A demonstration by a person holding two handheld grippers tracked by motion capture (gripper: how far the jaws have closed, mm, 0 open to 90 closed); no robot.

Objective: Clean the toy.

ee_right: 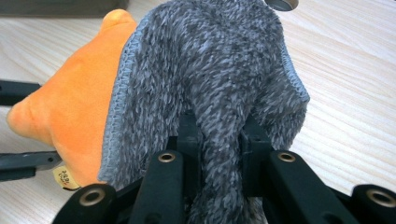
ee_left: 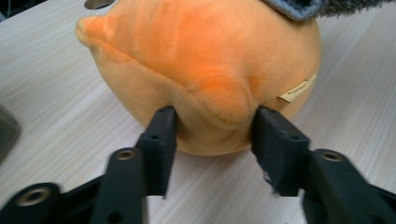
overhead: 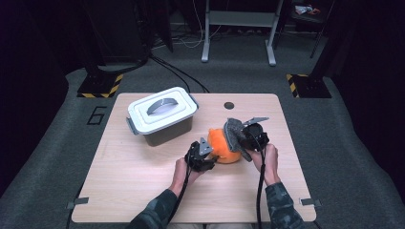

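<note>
An orange plush toy (overhead: pixel 222 144) rests on the wooden table (overhead: pixel 143 181), right of centre. My left gripper (overhead: pixel 204 157) pinches a fold at the plush's near side; in the left gripper view the orange plush (ee_left: pixel 205 65) bulges between the two black jaws, with a small label (ee_left: pixel 297 88) on its right. A grey fuzzy cloth (overhead: pixel 235 133) is draped over the plush's right side. My right gripper (overhead: pixel 246 136) is shut on a fold of that grey cloth (ee_right: pixel 215 84), and the orange plush (ee_right: pixel 74 112) shows to its left there.
A dark bin with a white handled lid (overhead: pixel 162 110) stands at the table's back left. A round hole (overhead: pixel 229 105) sits near the table's far edge. A table frame (overhead: pixel 239 28) and cables (overhead: pixel 176 71) lie on the floor beyond.
</note>
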